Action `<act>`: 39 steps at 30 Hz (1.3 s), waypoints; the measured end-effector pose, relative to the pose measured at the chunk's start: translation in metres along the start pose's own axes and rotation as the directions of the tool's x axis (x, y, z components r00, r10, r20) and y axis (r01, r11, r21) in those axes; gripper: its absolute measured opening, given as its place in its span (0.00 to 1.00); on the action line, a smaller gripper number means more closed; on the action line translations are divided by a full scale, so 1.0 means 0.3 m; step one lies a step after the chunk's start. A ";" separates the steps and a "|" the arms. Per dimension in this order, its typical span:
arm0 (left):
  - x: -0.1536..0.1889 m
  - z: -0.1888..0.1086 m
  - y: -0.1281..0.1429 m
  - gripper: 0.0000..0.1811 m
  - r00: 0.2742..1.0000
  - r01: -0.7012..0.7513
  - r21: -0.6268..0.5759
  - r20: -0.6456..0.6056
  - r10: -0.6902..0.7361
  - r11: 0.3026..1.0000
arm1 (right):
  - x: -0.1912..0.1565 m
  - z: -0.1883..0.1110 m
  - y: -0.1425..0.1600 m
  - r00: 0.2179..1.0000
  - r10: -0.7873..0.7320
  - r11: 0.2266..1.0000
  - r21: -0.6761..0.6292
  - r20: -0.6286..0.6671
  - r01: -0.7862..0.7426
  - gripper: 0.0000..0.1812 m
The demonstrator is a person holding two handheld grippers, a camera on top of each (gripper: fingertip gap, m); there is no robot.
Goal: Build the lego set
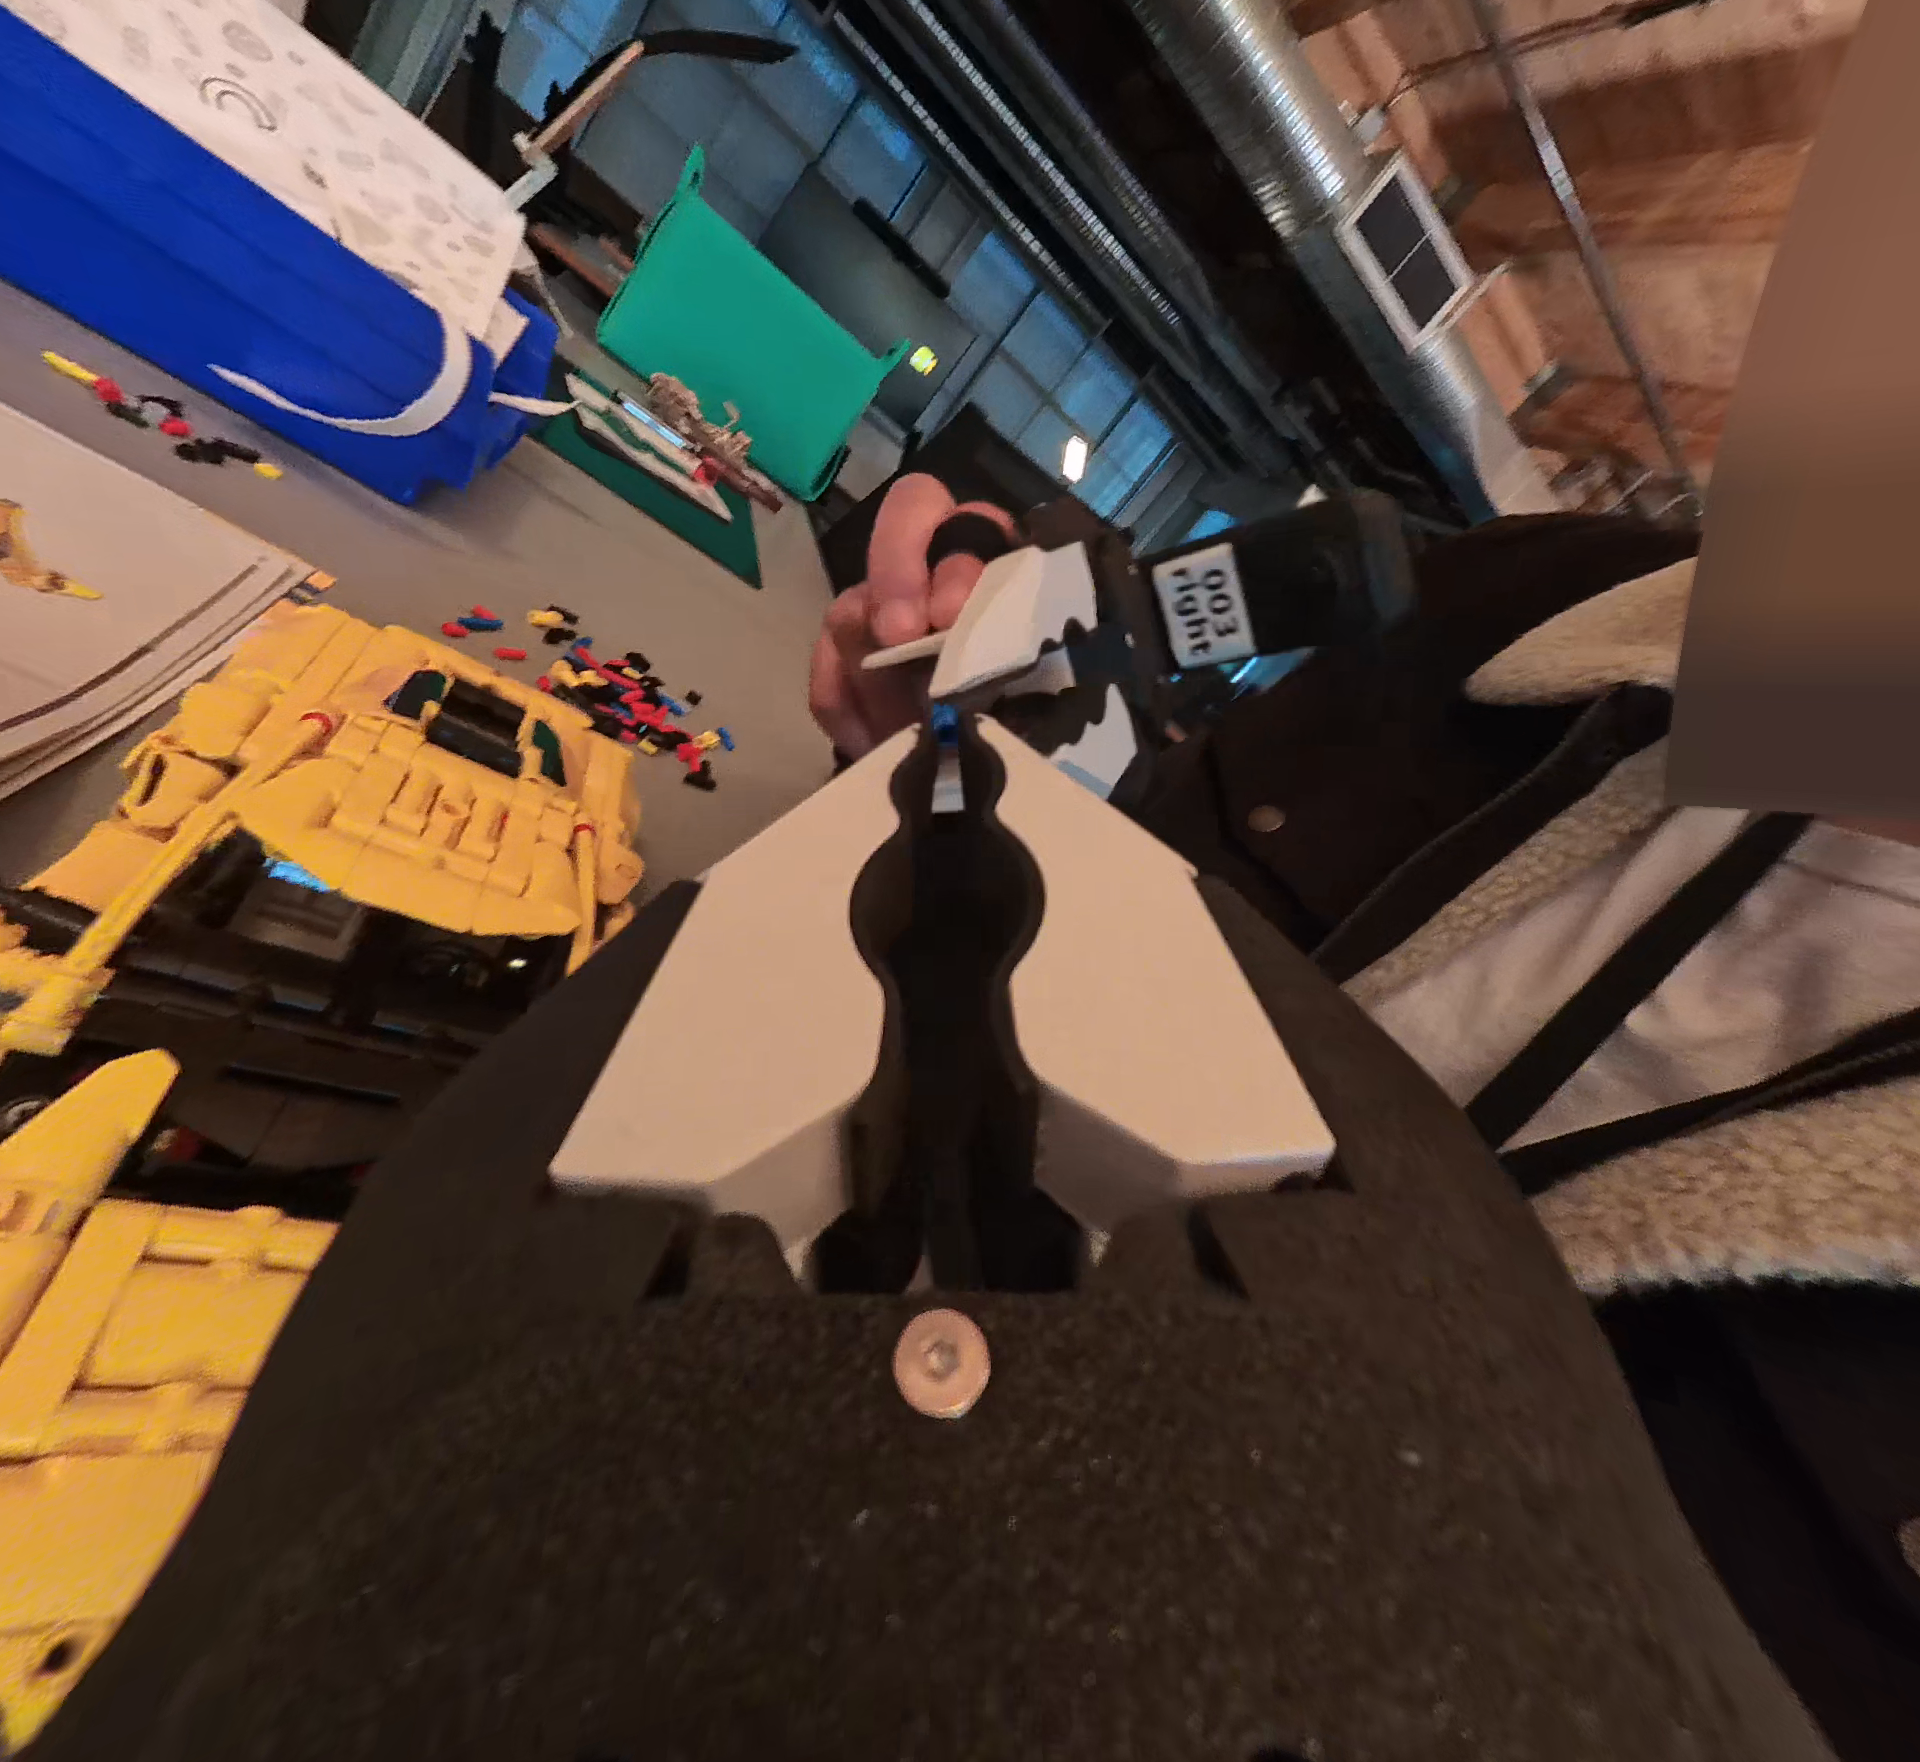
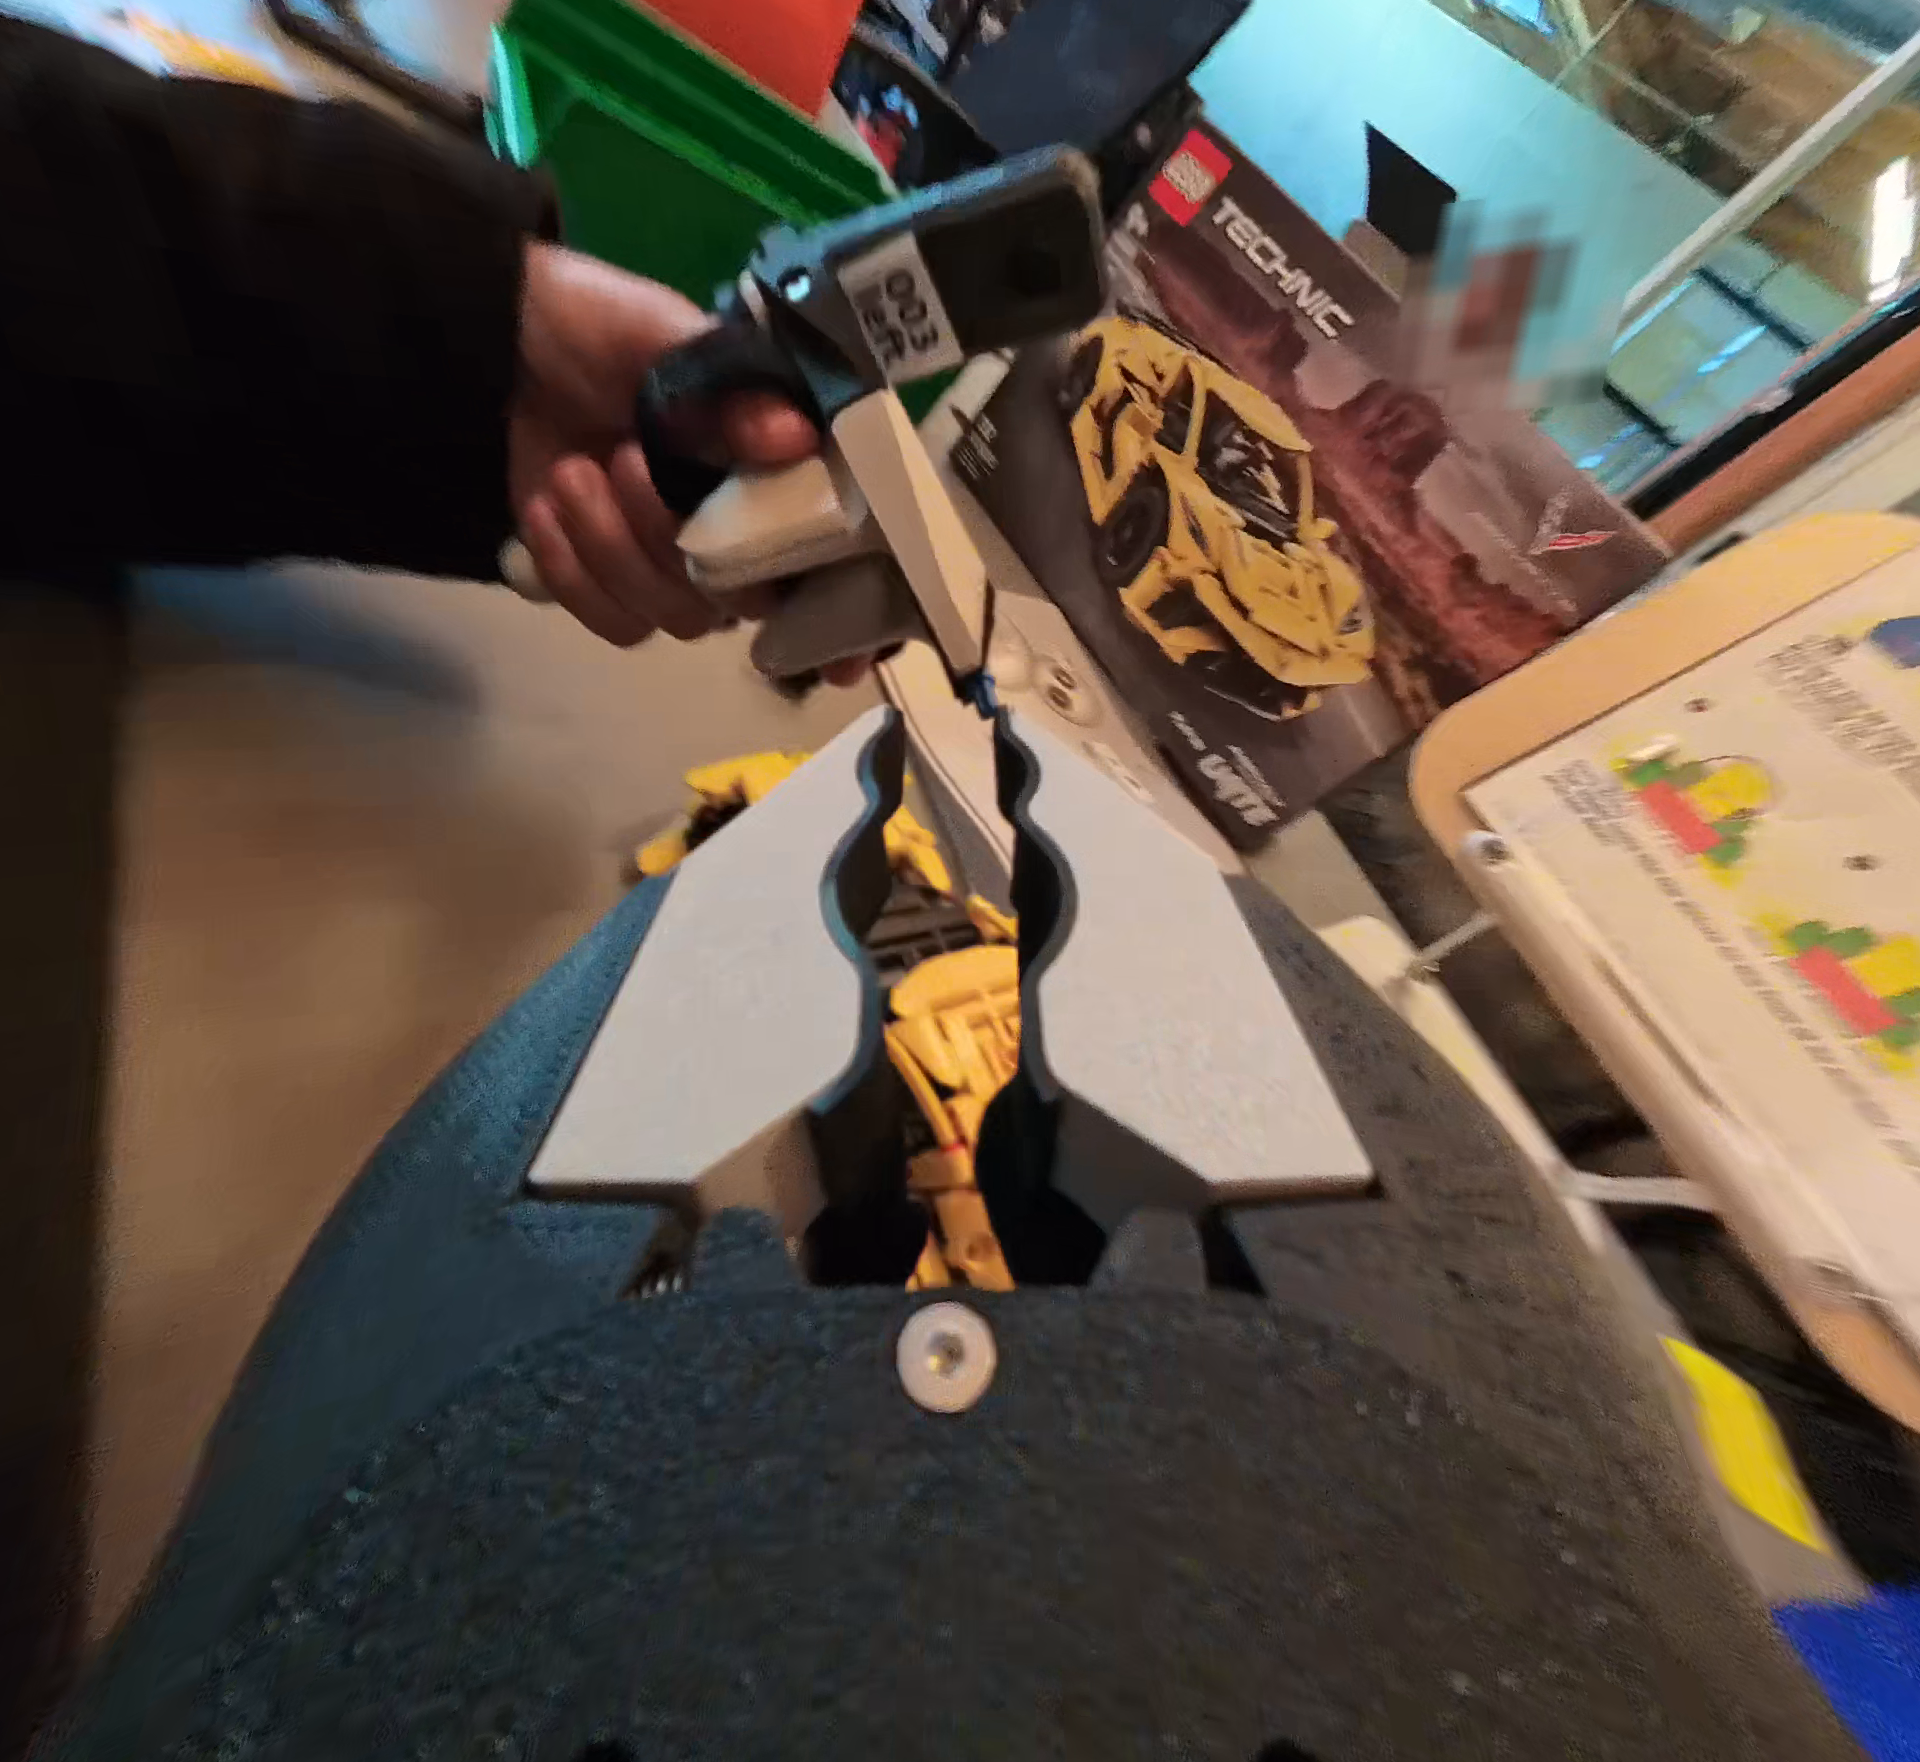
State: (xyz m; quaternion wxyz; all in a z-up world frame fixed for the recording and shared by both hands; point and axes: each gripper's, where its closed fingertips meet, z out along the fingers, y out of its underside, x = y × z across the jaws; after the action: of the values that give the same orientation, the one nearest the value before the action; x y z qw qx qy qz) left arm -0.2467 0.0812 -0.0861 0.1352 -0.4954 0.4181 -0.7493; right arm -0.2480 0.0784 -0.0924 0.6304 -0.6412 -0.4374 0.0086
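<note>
1. Left gripper [image 1: 948, 756]: fingers nearly pressed together, pinching a small blue pin [image 1: 943, 723] at the very tips.
2. Right gripper [image 2: 948, 746]: tips a narrow gap apart. They sit at the same pin [image 2: 981, 692]; whether they grip it, I cannot tell.
3. Both grippers meet tip to tip, raised off the table [image 1: 644, 528]. Judged a hand-over or regrip in free air, done to reorient the pin.
4. Yellow car [image 1: 395, 808]: stands on the table below and to the left, untouched.
5. Loose pieces [image 1: 623, 684] lie scattered just beyond the car; booklet [image 1: 114, 611] beside it.
6. Set box [image 2: 1299, 486] stands upright behind the left gripper.
</note>
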 end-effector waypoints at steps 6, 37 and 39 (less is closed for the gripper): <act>0.059 -0.005 -0.004 0.02 0.988 0.069 0.008 -0.138 -0.068 0.998 | -0.004 -0.013 -0.038 0.996 0.026 0.994 0.107 0.086 -0.035 0.06; 0.048 0.016 0.026 0.04 0.997 -0.010 -0.034 -0.074 0.008 0.999 | -0.012 -0.015 -0.032 0.983 0.133 0.988 0.061 0.124 -0.141 0.01; 0.044 0.016 0.026 0.05 0.998 -0.016 -0.034 -0.065 0.014 0.999 | -0.010 -0.017 -0.033 0.982 0.139 0.987 0.062 0.125 -0.147 0.01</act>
State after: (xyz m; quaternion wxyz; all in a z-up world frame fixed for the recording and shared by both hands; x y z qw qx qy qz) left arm -0.2506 0.0658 -0.0830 0.1185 -0.4699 0.4387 -0.7567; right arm -0.2523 0.0708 -0.0849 0.6231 -0.6465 -0.4268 0.1079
